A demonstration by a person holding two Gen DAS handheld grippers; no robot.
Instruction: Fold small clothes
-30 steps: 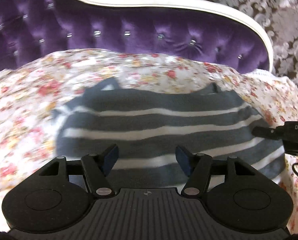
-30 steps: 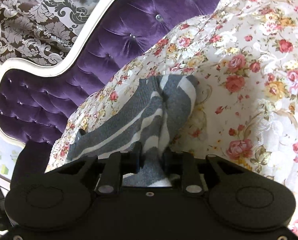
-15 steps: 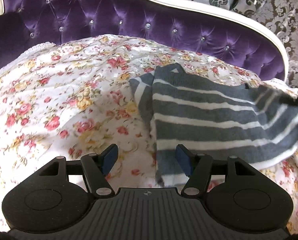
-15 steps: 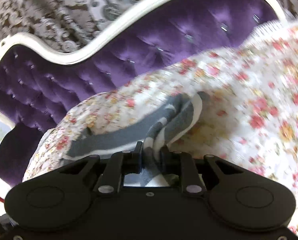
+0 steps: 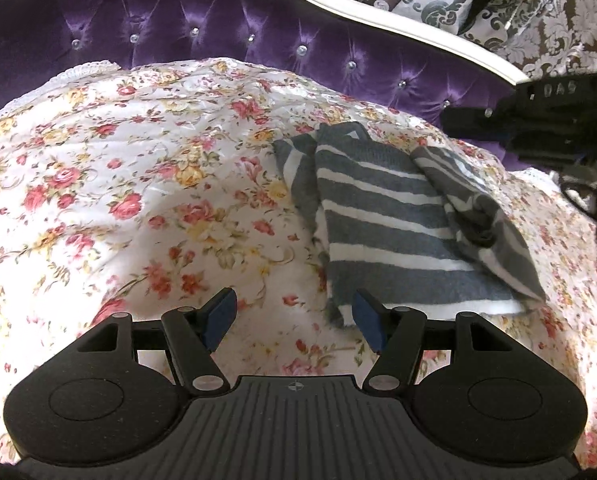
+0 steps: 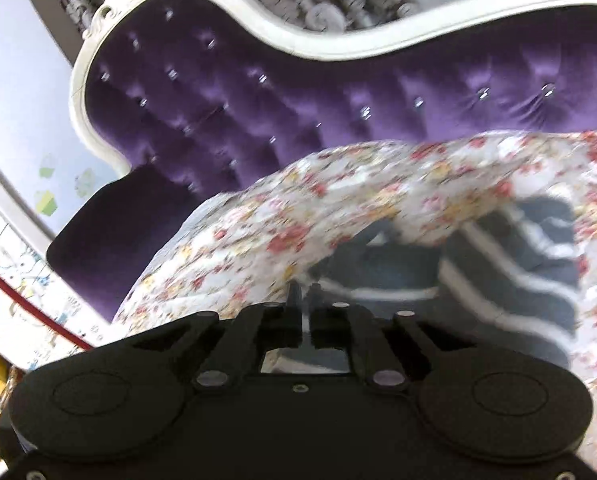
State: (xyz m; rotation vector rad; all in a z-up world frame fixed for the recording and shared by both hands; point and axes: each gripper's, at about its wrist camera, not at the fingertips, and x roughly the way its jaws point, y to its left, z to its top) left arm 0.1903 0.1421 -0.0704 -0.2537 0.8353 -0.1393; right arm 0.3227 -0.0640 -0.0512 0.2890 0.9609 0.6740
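The left wrist view gives the clear reading of the scene: the grey-and-white striped garment lies on the floral bedspread, to the right of centre, with its right portion folded over onto the rest so that a diagonal flap covers the right edge. The left claw hangs above the bedspread with its blue pads well apart and nothing between them; it is released, and the garment's lower left corner sits just beside the right pad. In the same view the right claw enters from the upper right as a dark body above the garment's far corner (its fingertips are too dark there to read). The right wrist view supplies what the left one lacks: the right claw has its jaws nearly together and closing, and no cloth can be made out between them, though motion blur makes the gap hard to judge. In this view the garment appears to the right of the claw, smeared by motion, on the bedspread. This view alone shows the full curve of the purple tufted headboard with its white frame; the left wrist view shows only a section of the headboard.
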